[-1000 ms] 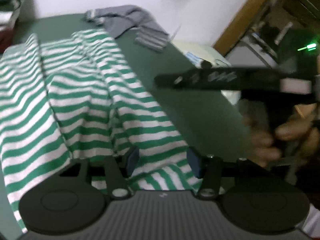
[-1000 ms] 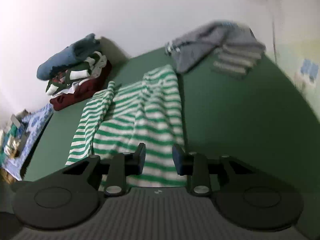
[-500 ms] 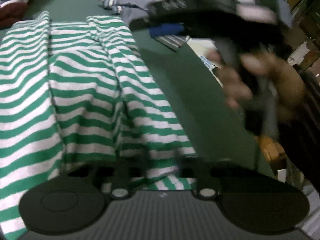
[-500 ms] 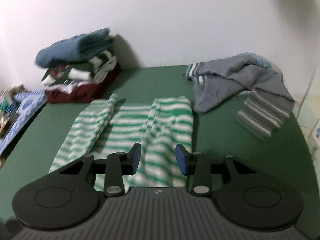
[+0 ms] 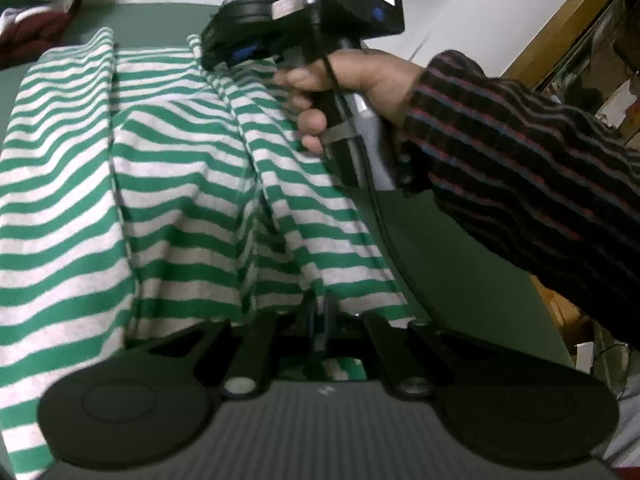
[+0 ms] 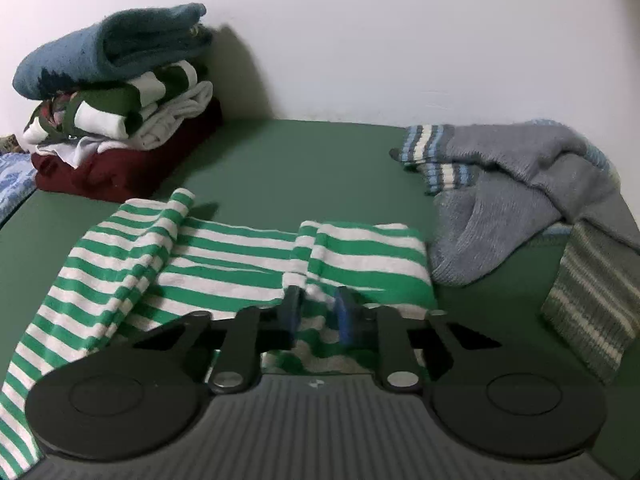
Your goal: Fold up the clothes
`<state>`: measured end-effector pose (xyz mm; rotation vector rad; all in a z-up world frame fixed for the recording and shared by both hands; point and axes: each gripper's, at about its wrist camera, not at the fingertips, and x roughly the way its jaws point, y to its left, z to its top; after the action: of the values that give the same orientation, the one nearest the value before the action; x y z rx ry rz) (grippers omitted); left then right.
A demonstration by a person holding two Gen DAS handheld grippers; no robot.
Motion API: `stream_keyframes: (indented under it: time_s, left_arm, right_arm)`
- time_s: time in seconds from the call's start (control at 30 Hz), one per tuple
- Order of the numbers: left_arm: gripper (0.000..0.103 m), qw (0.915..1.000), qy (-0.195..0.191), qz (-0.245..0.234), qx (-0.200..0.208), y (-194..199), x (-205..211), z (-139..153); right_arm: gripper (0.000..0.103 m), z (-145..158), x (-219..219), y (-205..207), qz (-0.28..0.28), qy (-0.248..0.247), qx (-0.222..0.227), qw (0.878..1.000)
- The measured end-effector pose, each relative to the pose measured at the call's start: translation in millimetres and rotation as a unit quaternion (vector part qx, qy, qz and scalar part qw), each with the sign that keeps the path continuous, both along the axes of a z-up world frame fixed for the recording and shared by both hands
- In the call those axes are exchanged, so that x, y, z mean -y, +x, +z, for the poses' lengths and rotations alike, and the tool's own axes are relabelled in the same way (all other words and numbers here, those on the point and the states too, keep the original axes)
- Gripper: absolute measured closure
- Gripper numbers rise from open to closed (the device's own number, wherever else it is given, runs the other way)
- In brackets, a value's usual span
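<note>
A green-and-white striped shirt (image 5: 180,200) (image 6: 240,256) lies lengthwise on the green table (image 6: 300,160), its sides folded inward. My left gripper (image 5: 318,312) is shut on the near hem of the shirt, with the fabric bunched between its fingers. My right gripper (image 6: 317,314) sits at the far end, its blue pads drawn in on a raised fold of stripes. In the left wrist view the right gripper (image 5: 236,54) hovers over the far edge, held by a hand (image 5: 360,76) in a dark striped sleeve.
A grey knitted sweater (image 6: 520,184) lies crumpled at the back right of the table. A stack of folded clothes (image 6: 120,100) stands against the white wall at the back left. The table's right edge (image 5: 520,312) drops off toward wooden furniture.
Both grippers went from open to closed on the shirt, left on the near hem and right on the far end. The right gripper moved forward and down to the far edge.
</note>
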<state>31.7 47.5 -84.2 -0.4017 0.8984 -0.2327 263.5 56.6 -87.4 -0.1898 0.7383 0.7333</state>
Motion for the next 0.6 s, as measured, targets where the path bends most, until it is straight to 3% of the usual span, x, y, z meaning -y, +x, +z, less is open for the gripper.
stream_keyframes:
  time_s: [0.17, 0.33, 0.43, 0.47, 0.5, 0.6]
  left_arm:
    - [0.103, 0.9998, 0.009, 0.007, 0.014, -6.9, -1.3, 9.2]
    - [0.103, 0.9996, 0.015, 0.022, -0.012, -11.7, -10.0, 1.1]
    - [0.103, 0.9995, 0.018, 0.021, -0.018, -14.1, -8.0, -0.1]
    - [0.103, 0.9995, 0.02, 0.02, -0.016, -15.1, -7.6, 1.9]
    - [0.103, 0.9995, 0.019, 0.021, -0.012, -16.4, -8.5, 4.6]
    - [0.103, 0.9996, 0.017, 0.023, -0.002, -20.2, -11.1, 12.8]
  right_arm:
    - [0.099, 16.8, 9.0, 2.1, 0.0, 0.065, -0.021, 0.998]
    - [0.098, 4.7, -9.4, -1.9, 0.019, 0.057, -0.034, 0.998]
    - [0.093, -4.1, -16.2, -4.1, 0.032, 0.05, -0.043, 0.997]
    - [0.086, 0.1, -14.0, -4.2, 0.029, 0.046, -0.048, 0.997]
    - [0.079, 5.5, -8.2, -4.3, 0.022, 0.052, -0.055, 0.997]
    - [0.076, 28.7, 27.1, -15.1, 0.018, 0.097, -0.059, 0.993]
